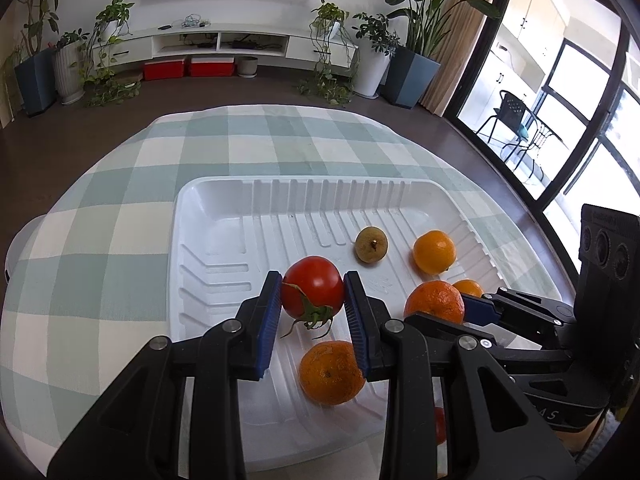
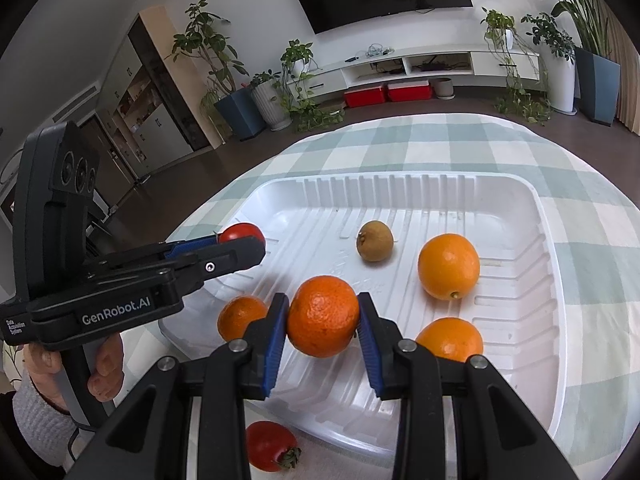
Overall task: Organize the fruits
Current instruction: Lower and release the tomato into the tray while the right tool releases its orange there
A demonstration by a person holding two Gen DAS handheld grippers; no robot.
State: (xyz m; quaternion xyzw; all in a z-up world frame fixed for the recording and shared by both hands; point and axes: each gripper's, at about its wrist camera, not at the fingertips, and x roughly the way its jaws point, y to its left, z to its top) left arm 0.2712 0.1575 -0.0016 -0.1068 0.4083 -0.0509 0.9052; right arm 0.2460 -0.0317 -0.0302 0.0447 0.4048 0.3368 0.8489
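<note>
My left gripper (image 1: pixel 313 280) is shut on a red tomato (image 1: pixel 310 286) with a green stem, held above the left part of the white ribbed tray (image 1: pixel 216 208). My right gripper (image 2: pixel 323 302) is shut on a rough-skinned orange (image 2: pixel 323 316) over the tray's near side. In the tray lie a small brown fruit (image 2: pixel 375 246), two smooth oranges (image 2: pixel 449 266) (image 2: pixel 449 338) and another orange (image 2: pixel 242 316) near its left rim. The right wrist view shows the left gripper (image 2: pixel 248 246) with its tomato (image 2: pixel 240 233) at the left, gripped by a person's hand.
A second red tomato (image 2: pixel 272 446) lies on the green-and-white checked tablecloth (image 2: pixel 460 148) just in front of the tray's near edge. The tray fills the near half of the round table. Beyond it are dark floor, potted plants and a TV cabinet.
</note>
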